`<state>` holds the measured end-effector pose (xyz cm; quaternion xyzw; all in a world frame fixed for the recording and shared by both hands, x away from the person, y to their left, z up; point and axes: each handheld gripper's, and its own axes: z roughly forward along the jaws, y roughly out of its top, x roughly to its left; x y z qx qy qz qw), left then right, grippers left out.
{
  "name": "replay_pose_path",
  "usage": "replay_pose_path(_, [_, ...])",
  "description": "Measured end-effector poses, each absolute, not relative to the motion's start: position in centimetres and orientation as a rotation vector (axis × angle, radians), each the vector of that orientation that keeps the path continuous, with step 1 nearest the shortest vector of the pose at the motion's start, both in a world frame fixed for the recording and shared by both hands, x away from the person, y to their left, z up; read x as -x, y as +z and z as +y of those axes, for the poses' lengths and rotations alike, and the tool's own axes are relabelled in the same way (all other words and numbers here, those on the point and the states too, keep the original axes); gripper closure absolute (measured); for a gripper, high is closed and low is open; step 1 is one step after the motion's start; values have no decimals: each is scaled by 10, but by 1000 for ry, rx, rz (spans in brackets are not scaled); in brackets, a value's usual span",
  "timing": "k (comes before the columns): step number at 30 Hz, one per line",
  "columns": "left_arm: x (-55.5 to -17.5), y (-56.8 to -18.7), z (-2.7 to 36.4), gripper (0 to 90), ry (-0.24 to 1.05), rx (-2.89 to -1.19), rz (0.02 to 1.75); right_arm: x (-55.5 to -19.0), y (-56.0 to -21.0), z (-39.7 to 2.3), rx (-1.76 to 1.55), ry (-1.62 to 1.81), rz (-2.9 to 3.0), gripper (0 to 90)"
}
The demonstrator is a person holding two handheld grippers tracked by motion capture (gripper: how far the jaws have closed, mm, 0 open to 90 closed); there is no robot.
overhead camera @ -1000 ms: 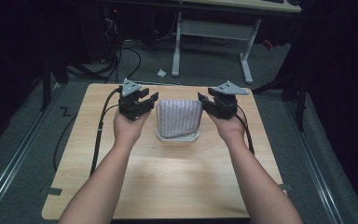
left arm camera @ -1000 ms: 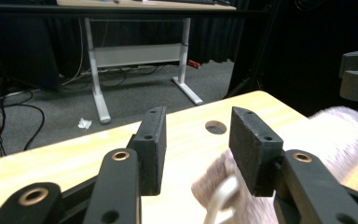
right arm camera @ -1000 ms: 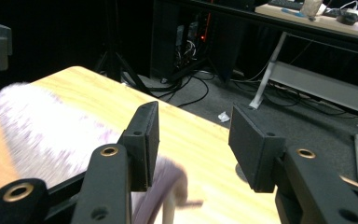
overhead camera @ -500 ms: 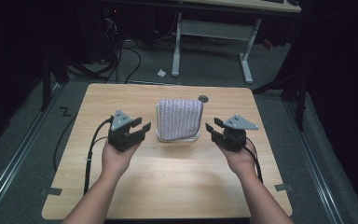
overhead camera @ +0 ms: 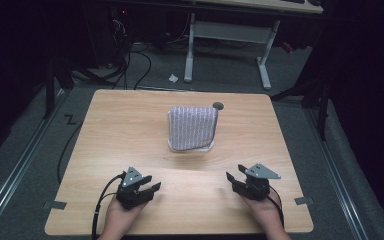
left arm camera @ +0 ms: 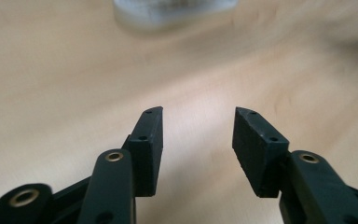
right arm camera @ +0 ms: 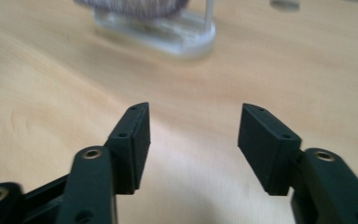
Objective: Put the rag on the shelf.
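Observation:
A purple-and-white striped cloth [overhead camera: 192, 126] hangs over a clear stand [overhead camera: 190, 148] in the middle of the wooden table [overhead camera: 120, 125]. My left gripper [overhead camera: 152, 182] rests low near the front edge at the left, well short of the cloth. My right gripper [overhead camera: 231, 180] sits level with it at the right. Both sets of jaws have just been opening and stand wide with nothing between them. The left gripper [left arm camera: 198, 114] looks across bare wood to the stand's base [left arm camera: 172, 11]. The right gripper [right arm camera: 193, 109] faces the stand [right arm camera: 168, 32] and the cloth's lower edge [right arm camera: 135, 7].
A small dark round disc [overhead camera: 218, 105] lies just behind the cloth on its right. Beyond the table's far edge stand a white desk frame [overhead camera: 225, 35] and floor cables [overhead camera: 135, 55]. Dark stands flank the table on both sides.
Both hands have drawn back from beside the cloth to the table's near edge and sunk lower. Both pairs of jaws look wider apart.

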<state>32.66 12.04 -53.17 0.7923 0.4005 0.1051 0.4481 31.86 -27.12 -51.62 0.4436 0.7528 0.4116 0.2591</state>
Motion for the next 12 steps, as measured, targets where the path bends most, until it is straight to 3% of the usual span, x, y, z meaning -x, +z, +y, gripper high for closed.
replay_pose_path(9, [-330,-533,126,477,310,-1962,996,-318,-528,-268,-1231,1069,2102,414])
replay_pose_path(12, [-331,-532,132,422,326,-1933,1018,-319,-532,-260,-1198,1052,2123,411])
